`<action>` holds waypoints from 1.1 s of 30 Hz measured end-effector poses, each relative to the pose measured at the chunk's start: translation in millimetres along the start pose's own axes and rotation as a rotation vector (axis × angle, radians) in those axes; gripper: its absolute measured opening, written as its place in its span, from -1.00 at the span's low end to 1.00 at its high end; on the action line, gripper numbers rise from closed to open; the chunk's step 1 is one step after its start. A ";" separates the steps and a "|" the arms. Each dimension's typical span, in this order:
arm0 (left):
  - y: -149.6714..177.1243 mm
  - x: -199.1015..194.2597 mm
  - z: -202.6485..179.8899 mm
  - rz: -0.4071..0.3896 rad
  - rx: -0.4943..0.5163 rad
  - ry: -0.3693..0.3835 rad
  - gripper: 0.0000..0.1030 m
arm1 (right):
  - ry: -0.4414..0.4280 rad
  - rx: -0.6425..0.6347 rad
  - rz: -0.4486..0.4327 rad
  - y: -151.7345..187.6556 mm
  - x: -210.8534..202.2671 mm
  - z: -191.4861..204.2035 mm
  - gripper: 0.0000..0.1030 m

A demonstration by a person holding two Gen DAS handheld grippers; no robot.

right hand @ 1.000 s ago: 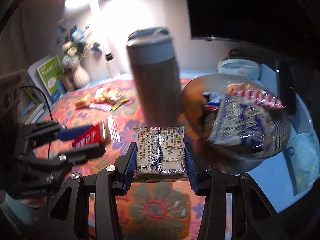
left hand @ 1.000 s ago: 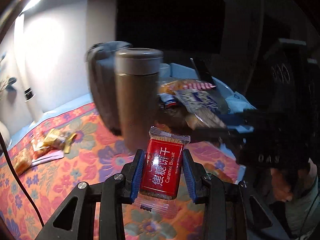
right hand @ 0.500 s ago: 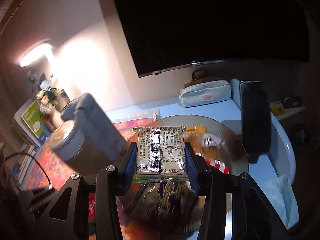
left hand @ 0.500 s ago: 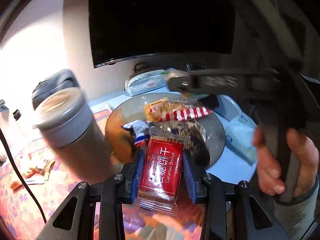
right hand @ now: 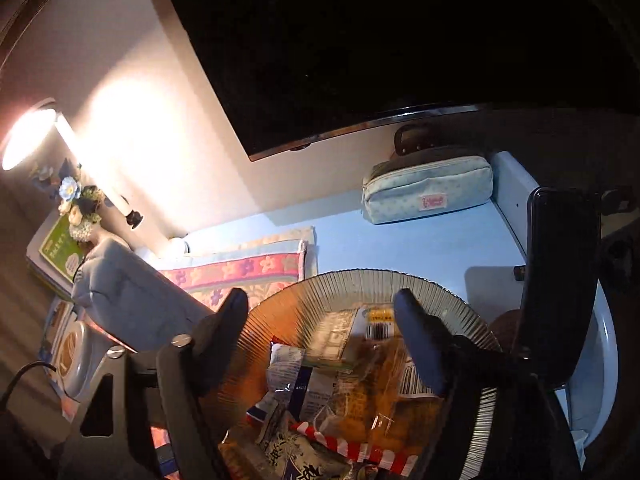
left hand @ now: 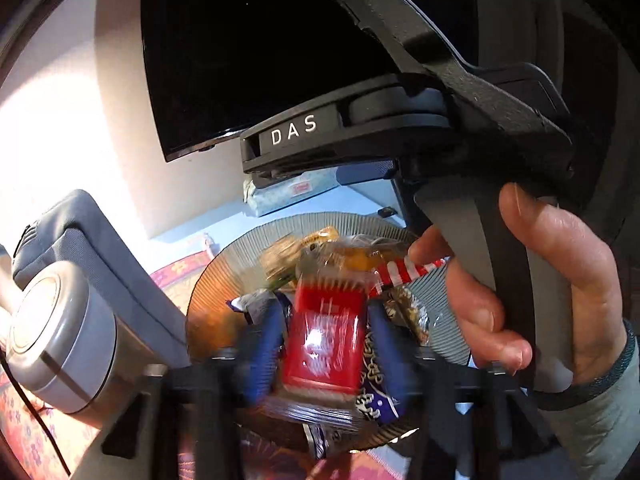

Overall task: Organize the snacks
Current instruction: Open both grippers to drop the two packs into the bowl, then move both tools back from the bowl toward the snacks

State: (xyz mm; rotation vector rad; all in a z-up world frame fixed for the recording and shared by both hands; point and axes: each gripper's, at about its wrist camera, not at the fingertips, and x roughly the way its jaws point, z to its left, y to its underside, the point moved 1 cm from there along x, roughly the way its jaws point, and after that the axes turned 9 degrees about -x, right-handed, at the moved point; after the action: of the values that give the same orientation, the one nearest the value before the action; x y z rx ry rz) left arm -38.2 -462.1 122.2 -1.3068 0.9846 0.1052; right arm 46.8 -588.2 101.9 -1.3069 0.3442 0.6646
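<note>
A ribbed glass bowl (left hand: 224, 276) (right hand: 448, 300) holds several wrapped snacks. My left gripper (left hand: 324, 344) hangs over the bowl, blurred; its blue pads stand a little apart from the red caramel biscuit pack (left hand: 324, 344) between them. My right gripper (right hand: 320, 340) is open above the bowl. The silver printed pack (right hand: 332, 340) lies in the bowl under it, beside a barcode pack (right hand: 376, 324) and a red-and-white striped snack (right hand: 352, 446). The right gripper's body and the hand holding it (left hand: 520, 288) fill the upper right of the left wrist view.
A grey tumbler (left hand: 60, 340) and a grey pouch (left hand: 92, 256) stand left of the bowl on the floral cloth (right hand: 240, 272). A spotted pencil case (right hand: 428, 192), a dark monitor (right hand: 360, 40), a black phone stand (right hand: 560, 280), a lamp (right hand: 24, 136) and a flower vase (right hand: 80, 216) surround the blue desk.
My right gripper has opened and the silver pack has dropped into the bowl. My left gripper has moved over the bowl and its pads have spread from the red pack.
</note>
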 end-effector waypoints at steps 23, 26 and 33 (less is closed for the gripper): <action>27.3 -113.8 57.5 -0.167 -0.055 0.069 0.42 | -0.010 -0.064 -0.079 42.1 -87.5 61.7 0.48; 38.1 -137.3 86.0 -0.185 -0.089 0.041 0.42 | -0.025 -0.075 -0.081 56.5 -100.7 76.3 0.49; 67.2 -177.6 187.1 -0.165 -0.262 -0.029 0.53 | -0.045 -0.143 -0.053 90.2 -111.1 121.1 0.51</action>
State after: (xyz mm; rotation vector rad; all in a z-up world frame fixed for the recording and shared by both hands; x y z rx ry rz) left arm -83.4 -204.8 175.6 -1.6174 0.8549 0.1293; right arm -110.9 -489.9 127.3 -1.4301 0.2278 0.6833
